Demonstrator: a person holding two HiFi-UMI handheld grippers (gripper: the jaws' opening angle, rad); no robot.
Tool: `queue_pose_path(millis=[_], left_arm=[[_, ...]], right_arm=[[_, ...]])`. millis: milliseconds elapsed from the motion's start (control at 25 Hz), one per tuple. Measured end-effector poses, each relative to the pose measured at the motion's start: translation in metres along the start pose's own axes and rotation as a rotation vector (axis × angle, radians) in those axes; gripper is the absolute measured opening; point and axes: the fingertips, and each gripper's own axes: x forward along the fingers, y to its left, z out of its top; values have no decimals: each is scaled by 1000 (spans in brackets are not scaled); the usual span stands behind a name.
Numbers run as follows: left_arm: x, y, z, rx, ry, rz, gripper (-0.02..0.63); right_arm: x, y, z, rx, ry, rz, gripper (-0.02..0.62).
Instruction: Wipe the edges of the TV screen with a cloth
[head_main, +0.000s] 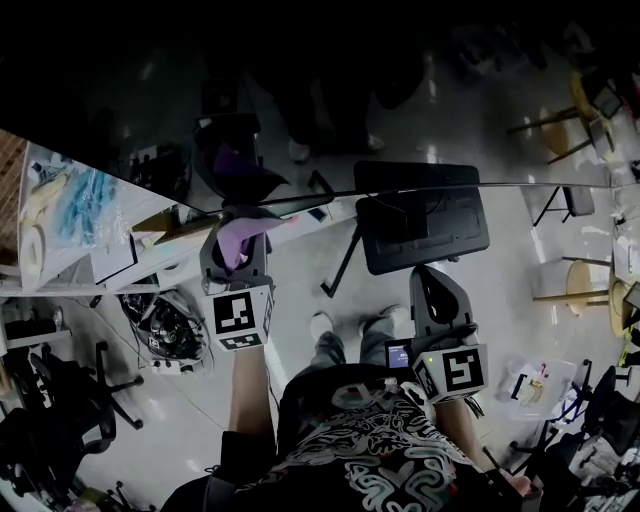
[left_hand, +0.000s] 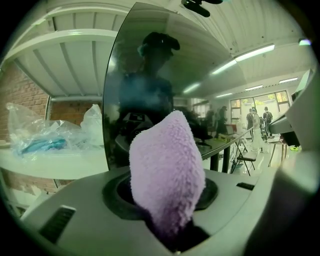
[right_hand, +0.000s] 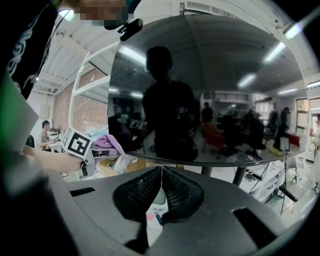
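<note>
The dark glossy TV screen (head_main: 400, 90) fills the top of the head view and mirrors the room; its lower edge (head_main: 420, 187) runs across the middle. My left gripper (head_main: 236, 262) is shut on a purple fluffy cloth (head_main: 243, 235), which is against that lower edge near the left. In the left gripper view the cloth (left_hand: 167, 170) stands up from the jaws in front of the screen (left_hand: 150, 75). My right gripper (head_main: 430, 285) is shut and empty, just below the edge, its fingertips (right_hand: 161, 172) closed together under the screen (right_hand: 210, 90). The right gripper view also shows the cloth (right_hand: 107, 144) at the left.
A white shelf (head_main: 70, 210) with plastic bags and a cardboard box (head_main: 170, 225) stands at the left beside the screen. A dark flat object on a stand (head_main: 425, 225) is below the screen edge. A black office chair (head_main: 50, 400) is at lower left, and a plastic bin (head_main: 540, 385) at lower right.
</note>
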Motion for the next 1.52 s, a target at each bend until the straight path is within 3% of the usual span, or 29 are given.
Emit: queue_pose_path(millis=[560,1520], left_arm=[[7,-24,6,-23,-7,-66,170],[25,-86,19,6,-3,-169,169]], right_arm=[[-4,-12,-4,3,-1,-30,29],[-27,-54,-8,28,-4,-96,29]])
